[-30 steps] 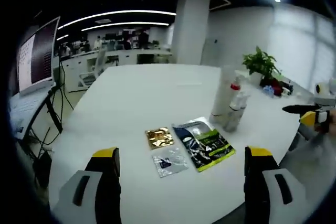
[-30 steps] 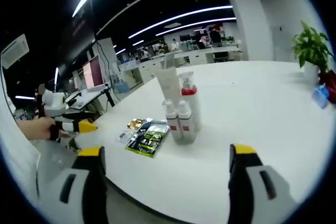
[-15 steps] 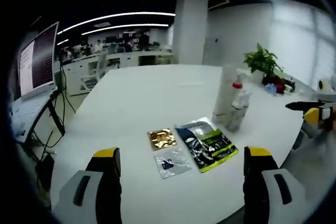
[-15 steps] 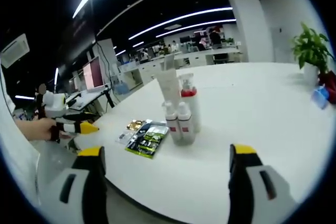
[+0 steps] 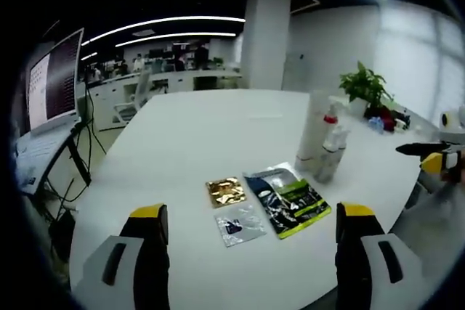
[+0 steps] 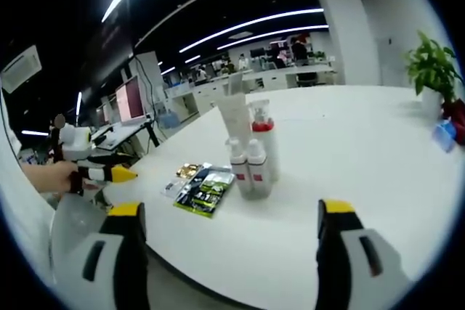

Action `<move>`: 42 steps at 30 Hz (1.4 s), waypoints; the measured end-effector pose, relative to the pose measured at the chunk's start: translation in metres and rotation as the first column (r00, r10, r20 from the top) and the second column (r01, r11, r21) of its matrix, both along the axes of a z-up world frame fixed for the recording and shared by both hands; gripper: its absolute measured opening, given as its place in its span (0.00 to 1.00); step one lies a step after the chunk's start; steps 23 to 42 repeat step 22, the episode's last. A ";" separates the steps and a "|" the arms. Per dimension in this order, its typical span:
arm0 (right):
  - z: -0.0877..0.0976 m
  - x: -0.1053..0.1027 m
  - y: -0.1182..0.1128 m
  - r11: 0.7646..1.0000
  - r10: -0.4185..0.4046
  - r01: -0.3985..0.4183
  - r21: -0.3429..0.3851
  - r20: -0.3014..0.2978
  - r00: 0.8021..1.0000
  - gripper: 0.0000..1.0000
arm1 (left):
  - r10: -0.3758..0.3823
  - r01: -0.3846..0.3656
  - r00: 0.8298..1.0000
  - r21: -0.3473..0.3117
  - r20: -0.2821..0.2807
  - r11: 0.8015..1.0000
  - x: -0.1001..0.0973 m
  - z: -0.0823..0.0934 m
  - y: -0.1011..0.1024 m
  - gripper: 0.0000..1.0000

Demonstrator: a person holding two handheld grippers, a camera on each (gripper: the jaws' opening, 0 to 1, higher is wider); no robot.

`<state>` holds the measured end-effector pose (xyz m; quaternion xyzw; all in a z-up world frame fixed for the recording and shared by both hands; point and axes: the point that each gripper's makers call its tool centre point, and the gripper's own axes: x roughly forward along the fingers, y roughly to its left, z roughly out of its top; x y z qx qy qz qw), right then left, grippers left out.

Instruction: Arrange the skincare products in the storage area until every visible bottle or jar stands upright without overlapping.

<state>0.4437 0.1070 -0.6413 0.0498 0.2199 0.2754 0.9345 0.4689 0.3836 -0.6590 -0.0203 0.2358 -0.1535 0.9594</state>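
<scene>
While both grippers hang above the near edge of a large white table (image 5: 196, 128), their jaws stand wide apart and hold nothing. Seen from the left gripper view, the left gripper (image 5: 247, 241) looks down on three flat sachets lying on the tabletop: a gold sachet (image 5: 224, 191), a clear sachet (image 5: 239, 223) just below it, and a larger dark sachet with green print (image 5: 286, 199) to their right, none of them overlapping. Beyond the dark sachet stands a tight cluster of skincare products, all upright: a tall white tube (image 5: 313, 130) and small spray bottles (image 5: 328, 152), with a red collar showing on one behind them. At the right edge of that view the right gripper (image 5: 436, 159) reaches in, yellow-tipped. From the right gripper view, the right gripper (image 6: 227, 241) faces the same cluster head on, where the tall white tube (image 6: 235, 117), a red-collared pump bottle (image 6: 263, 139) and two small spray bottles (image 6: 247, 168) stand touching or nearly so, the sachets just to their left. A hand (image 6: 51, 177) holds the left gripper (image 6: 109, 173) at that view's left. A potted plant (image 6: 434, 70) stands at the table's far side.
</scene>
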 end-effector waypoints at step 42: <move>-0.005 -0.002 0.005 0.999 0.030 -0.030 -0.035 -0.012 0.999 0.99 | -0.004 0.004 1.000 0.002 0.002 1.000 0.000 0.000 0.000 0.92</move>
